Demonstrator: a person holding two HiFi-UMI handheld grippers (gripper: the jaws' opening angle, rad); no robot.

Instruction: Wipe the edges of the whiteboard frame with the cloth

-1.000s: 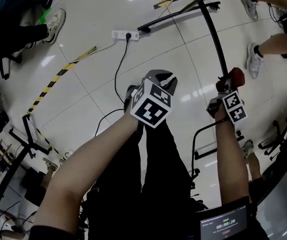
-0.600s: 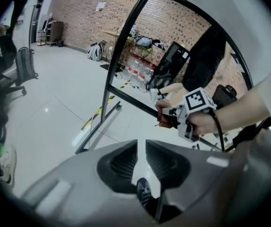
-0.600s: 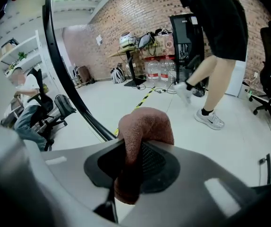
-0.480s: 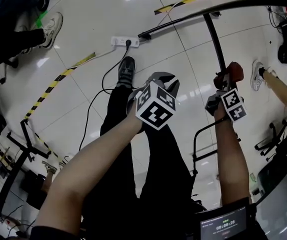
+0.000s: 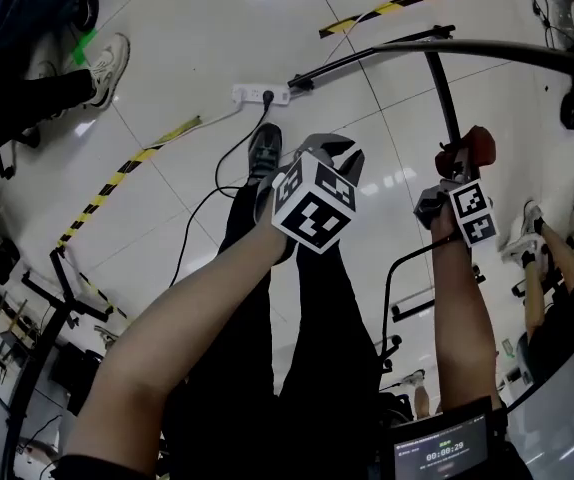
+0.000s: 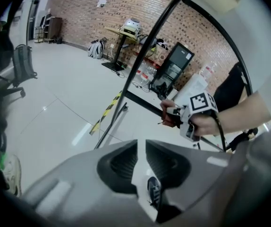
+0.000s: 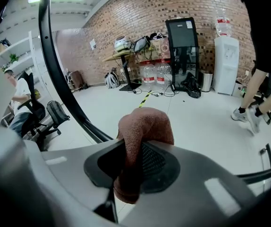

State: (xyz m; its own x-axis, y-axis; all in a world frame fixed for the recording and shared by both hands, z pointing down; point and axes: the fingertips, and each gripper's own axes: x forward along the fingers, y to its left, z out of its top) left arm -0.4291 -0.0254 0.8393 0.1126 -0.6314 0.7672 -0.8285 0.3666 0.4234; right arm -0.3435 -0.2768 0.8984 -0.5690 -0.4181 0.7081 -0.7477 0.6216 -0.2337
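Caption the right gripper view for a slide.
Right gripper clamps a folded reddish-brown cloth; a black frame bar curves past at left.

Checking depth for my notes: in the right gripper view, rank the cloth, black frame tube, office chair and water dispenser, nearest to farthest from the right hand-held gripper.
1. The cloth, gripped by the right hand-held gripper.
2. The black frame tube, just to its left.
3. The office chair, farther left, behind the tube.
4. The water dispenser, far right, at the back.
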